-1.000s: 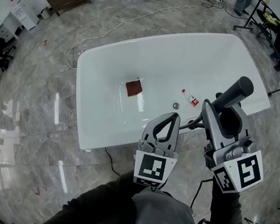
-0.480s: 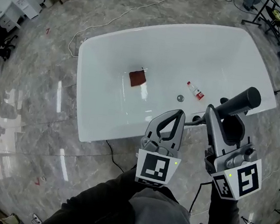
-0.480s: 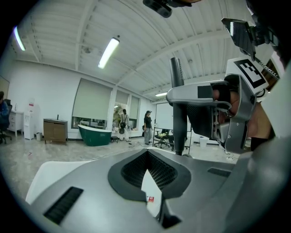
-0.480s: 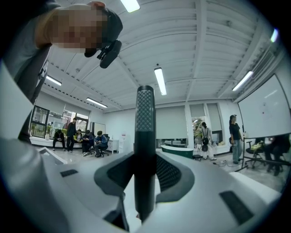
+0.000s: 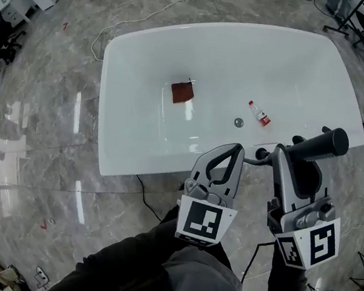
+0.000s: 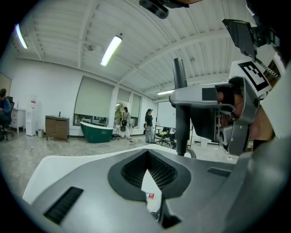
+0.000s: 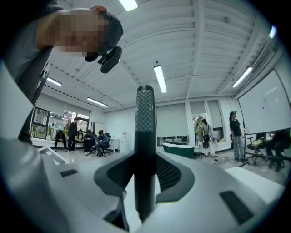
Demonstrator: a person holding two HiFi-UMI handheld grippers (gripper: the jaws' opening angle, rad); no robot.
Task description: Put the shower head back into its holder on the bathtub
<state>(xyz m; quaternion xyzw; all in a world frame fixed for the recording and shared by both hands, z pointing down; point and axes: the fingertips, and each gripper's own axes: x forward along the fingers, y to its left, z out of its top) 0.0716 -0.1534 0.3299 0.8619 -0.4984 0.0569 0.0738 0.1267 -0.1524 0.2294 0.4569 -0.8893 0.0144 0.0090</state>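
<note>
Head view: grey marble floor [image 5: 45, 123] lies open to the left of and below the white bathtub [image 5: 147, 57], which fills the upper centre of the frame. The tub's near rim runs just above both grippers. At lower right, the right gripper [image 5: 291, 156] has its fingers clamped on the dark shower head [image 5: 320, 144], held over the tub's near right corner. In the right gripper view it stands as an upright bar between them. At lower centre, the left gripper [image 5: 234, 150] has its fingers closed together on nothing, tips at the rim. On the tub's bare bottom, well apart, lie a red-brown cloth [image 5: 182, 92], a small bottle [image 5: 260, 114] and the drain [image 5: 239, 122].
</note>
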